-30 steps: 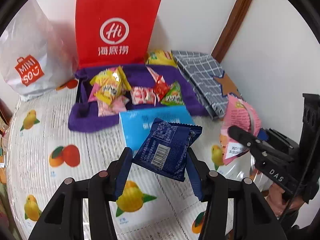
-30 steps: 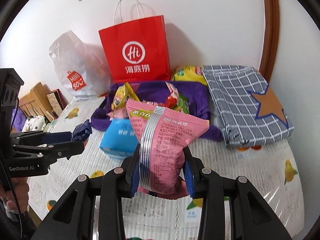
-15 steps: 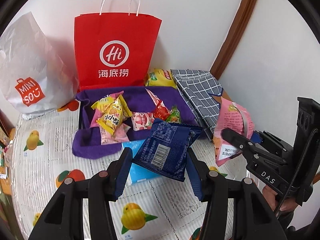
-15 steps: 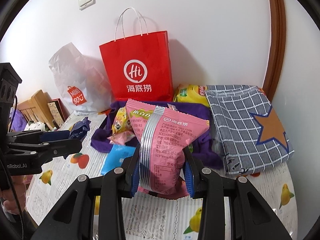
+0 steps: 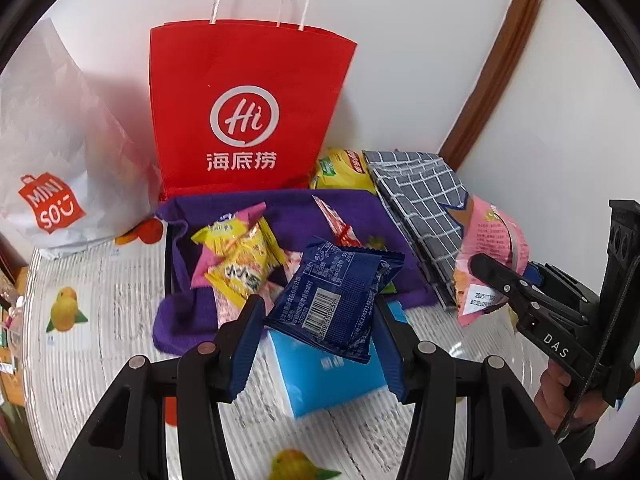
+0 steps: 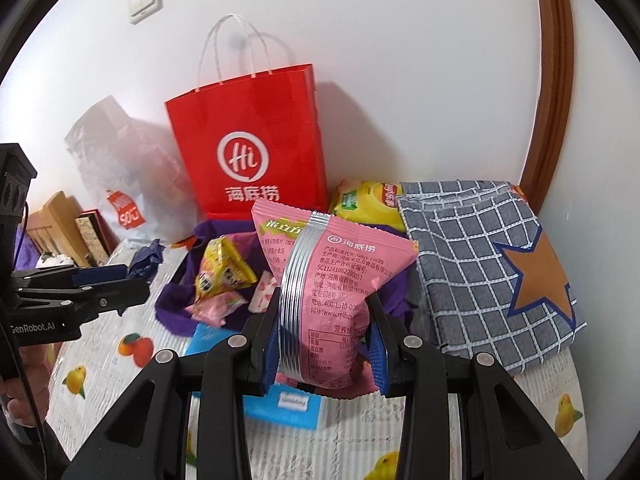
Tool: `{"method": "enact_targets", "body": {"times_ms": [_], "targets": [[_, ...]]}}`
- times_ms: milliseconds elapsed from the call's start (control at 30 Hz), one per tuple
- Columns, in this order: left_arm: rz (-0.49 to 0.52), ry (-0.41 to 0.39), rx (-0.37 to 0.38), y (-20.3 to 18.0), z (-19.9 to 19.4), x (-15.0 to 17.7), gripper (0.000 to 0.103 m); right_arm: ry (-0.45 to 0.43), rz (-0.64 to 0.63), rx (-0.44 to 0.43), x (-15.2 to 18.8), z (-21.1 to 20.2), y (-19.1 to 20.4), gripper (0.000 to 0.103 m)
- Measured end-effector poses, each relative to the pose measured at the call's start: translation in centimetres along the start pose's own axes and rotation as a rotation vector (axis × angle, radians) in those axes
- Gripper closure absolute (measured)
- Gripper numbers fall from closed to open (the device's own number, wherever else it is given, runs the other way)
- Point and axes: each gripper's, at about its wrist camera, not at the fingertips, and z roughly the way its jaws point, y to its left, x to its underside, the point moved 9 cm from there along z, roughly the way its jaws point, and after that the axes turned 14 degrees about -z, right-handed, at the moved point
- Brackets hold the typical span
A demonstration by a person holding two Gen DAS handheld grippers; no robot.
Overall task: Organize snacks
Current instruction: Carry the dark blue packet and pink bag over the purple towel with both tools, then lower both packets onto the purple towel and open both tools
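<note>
My left gripper (image 5: 316, 344) is shut on a dark blue snack packet (image 5: 336, 296) and holds it above the table, in front of a purple fabric tray (image 5: 288, 208). That tray holds several small yellow, pink and red snack packs (image 5: 236, 256). My right gripper (image 6: 324, 348) is shut on a pink snack packet (image 6: 332, 280), also lifted off the table. In the left wrist view the right gripper (image 5: 492, 276) shows at the right with the pink packet (image 5: 488, 248). In the right wrist view the left gripper (image 6: 132, 276) shows at the left with a corner of the blue packet (image 6: 148, 258).
A red paper bag (image 5: 248, 112) stands against the wall behind the tray, with a white plastic bag (image 5: 48, 152) to its left. A grey checked fabric bag (image 6: 488, 264) and a yellow chip bag (image 6: 368, 200) lie at the right. A light blue pack (image 5: 324, 376) lies on the fruit-print tablecloth (image 5: 92, 288).
Both grippers have drawn back and up from the tray with their packets still held; the red bag now shows in full, and the blue pack lies closer under the grippers.
</note>
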Motion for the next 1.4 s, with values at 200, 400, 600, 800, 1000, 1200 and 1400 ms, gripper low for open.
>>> {"method": "enact_targets", "body": {"times_ms": [200, 400, 600, 800, 1000, 1200, 1400], "targets": [[-0.013, 0.002, 0.021, 0.3, 1.4, -2.2, 0.052, 0.022, 0.016, 0.02, -1.0, 2.5, -1.1, 0.066], [-0.015, -0.008, 0.0, 0.9, 3.0, -4.0, 0.052, 0.034, 0.012, 0.016, -2.0, 5.0, -1.1, 0.066], [-0.022, -0.008, -0.017, 1.4, 4.6, -5.7, 0.052, 0.039, 0.002, 0.01, -3.0, 7.1, -1.2, 0.066], [-0.026, -0.016, -0.036, 2.1, 6.4, -6.3, 0.052, 0.032, -0.001, 0.004, -4.4, 9.1, -1.3, 0.066], [-0.04, 0.022, -0.046, 3.3, 8.7, -6.0, 0.052, 0.042, -0.008, -0.019, -4.5, 11.8, -0.9, 0.066], [-0.061, 0.035, -0.055, 4.4, 9.8, -6.0, 0.052, 0.09, -0.012, -0.03, -3.2, 14.6, -0.9, 0.066], [-0.076, 0.049, -0.062, 5.1, 10.8, -5.8, 0.052, 0.111, -0.015, -0.016, -2.5, 15.4, -1.7, 0.066]]}}
